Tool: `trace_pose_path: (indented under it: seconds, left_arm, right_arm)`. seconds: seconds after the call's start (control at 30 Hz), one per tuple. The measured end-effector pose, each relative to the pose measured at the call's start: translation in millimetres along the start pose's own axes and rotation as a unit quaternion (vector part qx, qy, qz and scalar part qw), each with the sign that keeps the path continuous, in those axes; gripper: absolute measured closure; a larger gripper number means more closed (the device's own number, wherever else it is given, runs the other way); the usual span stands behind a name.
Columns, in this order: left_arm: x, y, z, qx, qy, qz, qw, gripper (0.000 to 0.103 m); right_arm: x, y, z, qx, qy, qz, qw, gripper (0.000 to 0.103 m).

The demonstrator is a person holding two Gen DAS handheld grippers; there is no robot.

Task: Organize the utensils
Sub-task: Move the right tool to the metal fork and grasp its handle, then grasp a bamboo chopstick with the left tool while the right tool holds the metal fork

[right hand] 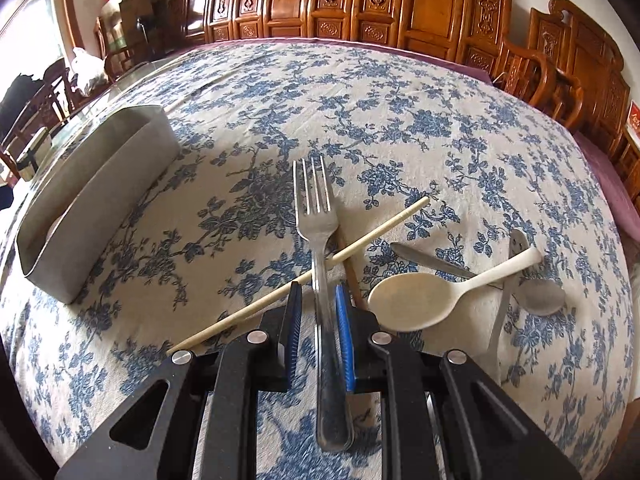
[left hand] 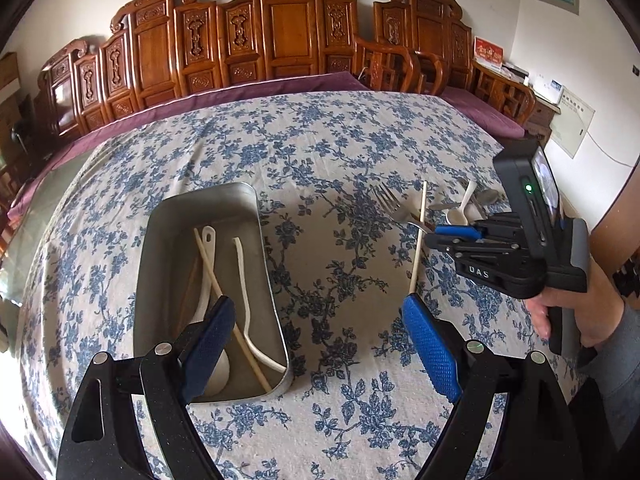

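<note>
A metal tray [left hand: 160,248] on the left holds a white spoon [left hand: 208,264], a chopstick [left hand: 228,308] and a curved white utensil [left hand: 244,280]. My left gripper [left hand: 316,320] is open and empty, its left finger over the tray's near end. My right gripper [right hand: 318,292] straddles the handle of a metal fork [right hand: 316,216]; its jaws are close around it, with a small gap on the left side. A pale chopstick [right hand: 360,244] crosses under the fork. The right gripper also shows in the left wrist view [left hand: 456,234]. The tray also shows in the right wrist view [right hand: 100,200].
Right of the fork lie a cream spoon [right hand: 420,300], a table knife [right hand: 432,262] and a metal spoon [right hand: 540,296]. A blue floral cloth [right hand: 400,120] covers the table. Carved wooden chairs [left hand: 280,28] line the far edge.
</note>
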State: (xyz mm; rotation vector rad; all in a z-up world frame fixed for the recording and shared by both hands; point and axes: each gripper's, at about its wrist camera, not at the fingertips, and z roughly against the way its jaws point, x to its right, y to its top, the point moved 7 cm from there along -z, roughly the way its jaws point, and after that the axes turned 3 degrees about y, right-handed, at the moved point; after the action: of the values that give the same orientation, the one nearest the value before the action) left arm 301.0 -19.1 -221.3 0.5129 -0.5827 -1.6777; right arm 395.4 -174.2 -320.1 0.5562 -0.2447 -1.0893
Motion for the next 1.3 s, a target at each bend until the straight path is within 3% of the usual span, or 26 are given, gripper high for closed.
trace_pose_path:
  seconds: [0.2,0.23,0.4,0.67,0.83,1.0,1.3]
  left_arm:
    - [5.7,-3.6,-2.0,-0.004,0.003,0.001,1.0,0.021]
    - [6.9,-3.9,-1.9,-0.005,0.004,0.002,1.0,0.021]
    - [15.3,-2.8,2.8,-0.003,0.007,0.001,1.0,0.021]
    - [25.6,5.6,2.3,-0.006,0.03,-0.025,0.9992,0.021]
    - [53.1,15.4,-16.9,-0.017,0.009,-0.024,0.9995,0.021]
    - [84.8,23.6,-45.1,-0.032,-0.011,-0.033,0.9989,0.031]
    - [104.8,30.5,-102.1,-0.066,-0.003,-0.038,0.9971,0.053]
  right_arm:
    - [-0.4,2.2,-5.6,-0.007,-0.006,0.018,1.0,0.084]
    - [-1.4,2.2,-5.7,-0.007,-0.006,0.021,1.0,0.093]
    - [-8.8,1.0,-4.6,-0.012,-0.002,0.035,0.999,0.094]
    - [6.7,12.9,38.1,0.041,0.028,0.007,0.999,0.094]
    - [24.3,7.2,54.8,0.051,0.03,-0.007,0.998,0.094]
    - [47.8,3.5,64.5,0.06,0.02,-0.024,0.998,0.094]
    - [80.7,-5.7,58.8,0.049,0.008,-0.062,0.997,0.094]
